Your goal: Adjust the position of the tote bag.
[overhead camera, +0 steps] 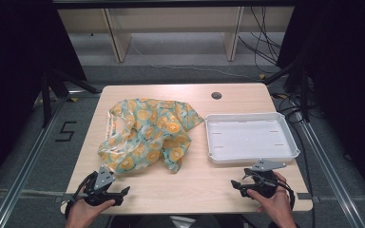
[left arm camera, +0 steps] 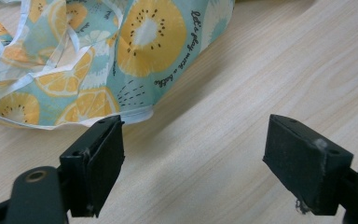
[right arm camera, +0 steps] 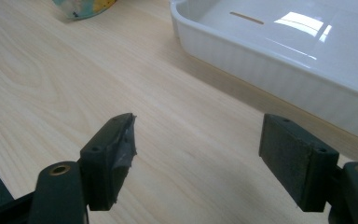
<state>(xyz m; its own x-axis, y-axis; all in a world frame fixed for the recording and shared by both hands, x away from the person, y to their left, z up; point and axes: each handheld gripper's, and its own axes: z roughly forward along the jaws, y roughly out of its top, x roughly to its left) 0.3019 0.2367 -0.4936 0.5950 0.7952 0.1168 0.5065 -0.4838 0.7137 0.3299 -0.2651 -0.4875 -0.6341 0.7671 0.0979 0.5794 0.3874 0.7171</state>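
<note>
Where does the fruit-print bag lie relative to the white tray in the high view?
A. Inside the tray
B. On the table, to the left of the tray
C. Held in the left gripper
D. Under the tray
B: the fruit-print bag lies crumpled on the table, left of the empty white tray, with both grippers open and apart from it.

We are in a lab-style recording space, not a home. We see a light wooden table (overhead camera: 190,185) standing inside a frame of aluminium rails (overhead camera: 26,156) on grey carpet, black curtains (overhead camera: 9,57) closing both sides, loose cables (overhead camera: 266,47) trailing across the floor behind, and a taped number marking (overhead camera: 65,131) beside the table.
</note>
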